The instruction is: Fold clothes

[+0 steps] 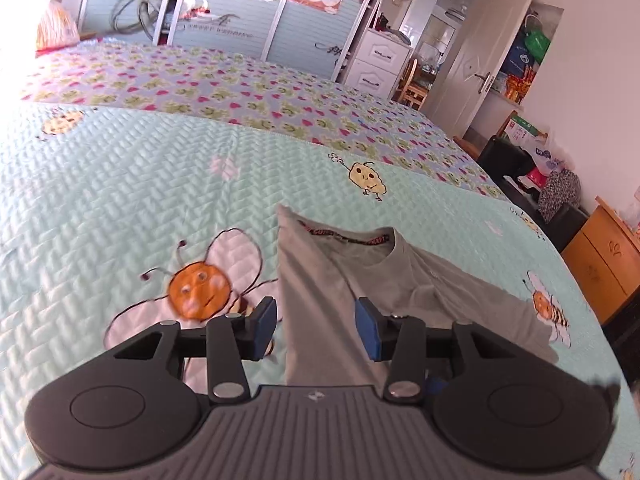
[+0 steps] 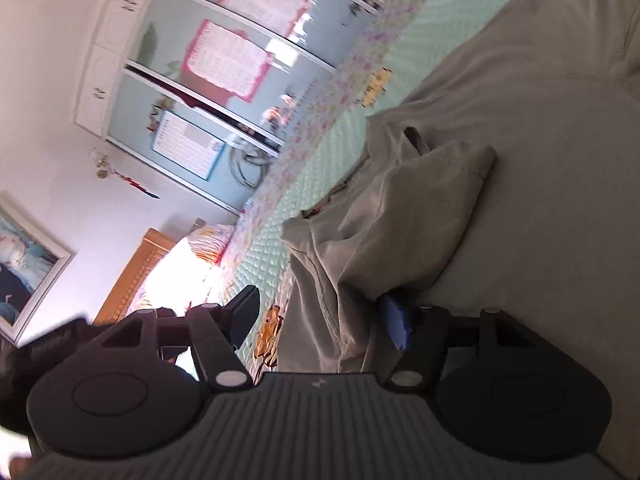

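Observation:
A grey T-shirt [image 1: 332, 304] lies on the mint quilted bedspread [image 1: 120, 200], its collar with red printed tape facing away, one side folded over along a straight left edge. My left gripper [image 1: 316, 326] is open and hovers over the shirt's folded edge, holding nothing. In the right wrist view, which is rolled sideways, the same shirt [image 2: 500, 140] fills the right side with a bunched fold in front. My right gripper [image 2: 320, 320] is open, its blue-padded finger [image 2: 396, 324] lying against the bunched cloth, jaws wide apart.
A floral sheet [image 1: 240, 92] covers the far half of the bed, with a pillow [image 1: 52, 28] at the far left. Wardrobe doors [image 1: 240, 12] stand behind. A wooden cabinet [image 1: 600, 264] and dark clutter [image 1: 532, 176] sit past the bed's right edge.

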### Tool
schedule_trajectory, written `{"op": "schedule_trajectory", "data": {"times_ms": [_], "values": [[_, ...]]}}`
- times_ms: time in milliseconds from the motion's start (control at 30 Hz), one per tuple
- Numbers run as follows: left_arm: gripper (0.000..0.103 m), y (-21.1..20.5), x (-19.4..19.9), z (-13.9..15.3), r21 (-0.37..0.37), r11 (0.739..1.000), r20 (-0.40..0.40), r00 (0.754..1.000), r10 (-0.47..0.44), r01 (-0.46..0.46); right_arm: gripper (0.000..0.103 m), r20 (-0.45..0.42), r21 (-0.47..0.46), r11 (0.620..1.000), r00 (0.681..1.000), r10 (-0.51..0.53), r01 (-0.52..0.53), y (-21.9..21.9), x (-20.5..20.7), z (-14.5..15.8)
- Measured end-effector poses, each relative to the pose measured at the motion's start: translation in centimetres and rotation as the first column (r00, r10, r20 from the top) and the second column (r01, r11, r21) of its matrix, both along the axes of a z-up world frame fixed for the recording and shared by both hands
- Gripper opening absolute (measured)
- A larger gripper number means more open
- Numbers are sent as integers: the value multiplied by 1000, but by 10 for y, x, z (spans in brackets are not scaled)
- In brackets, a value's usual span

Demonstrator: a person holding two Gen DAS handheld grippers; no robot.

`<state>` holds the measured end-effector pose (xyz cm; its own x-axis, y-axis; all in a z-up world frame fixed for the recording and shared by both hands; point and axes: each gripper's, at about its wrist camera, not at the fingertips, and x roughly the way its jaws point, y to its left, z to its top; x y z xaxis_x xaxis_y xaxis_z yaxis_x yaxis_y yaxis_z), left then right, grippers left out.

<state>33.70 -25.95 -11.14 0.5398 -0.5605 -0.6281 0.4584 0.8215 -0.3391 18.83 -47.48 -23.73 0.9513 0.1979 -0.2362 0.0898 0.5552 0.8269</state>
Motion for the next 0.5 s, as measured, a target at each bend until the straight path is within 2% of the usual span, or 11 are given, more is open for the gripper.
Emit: {"op": "schedule_trajectory", "data": {"times_ms": [100,167,267,367,500], "values": [[46,-20,31,-8,21,998,-61,997,52,-51,72,24,-110,994,1000,19,-16,11,2,8],[46,-34,45,-12,46,997,-67,996,62,-59,75,59,-187,981,996,60,-48,19,4,16],[46,-55,55,-15,112,993,-44,998,49,-43,75,112,-272,958,985,128,-94,28,7,25],[46,-76,59,-17,199,980,-3,1000,-4,5,75,100,-269,961,990,96,-66,25,6,27],[47,-96,62,-15,294,954,45,996,-80,63,76,44,-119,992,998,-44,49,0,2,15]]}}
